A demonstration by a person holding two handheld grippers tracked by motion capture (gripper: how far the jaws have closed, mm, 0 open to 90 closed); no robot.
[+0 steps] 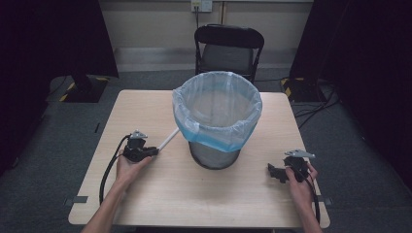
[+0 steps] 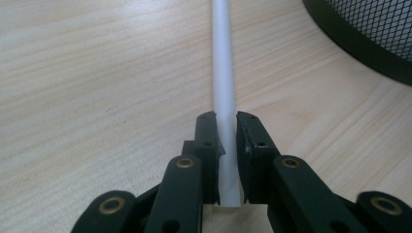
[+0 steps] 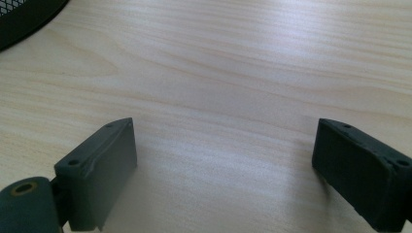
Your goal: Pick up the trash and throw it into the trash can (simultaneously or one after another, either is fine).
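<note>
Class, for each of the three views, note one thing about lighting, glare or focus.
High view: dim and soft, dark curtains at both sides. Left gripper view: the white tube blurs toward its far end. Right gripper view: a pale sheen across the table; the near fingers look soft.

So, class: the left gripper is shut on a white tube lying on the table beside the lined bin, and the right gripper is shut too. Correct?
Not quite. The right gripper is open, jaws wide apart over bare table, as the right gripper view shows. The rest stands.

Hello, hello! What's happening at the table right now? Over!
Left tool shut on thin white paper tube lying on the wooden table. Right tool open, empty. Black mesh bin with blue liner close ahead.
</note>
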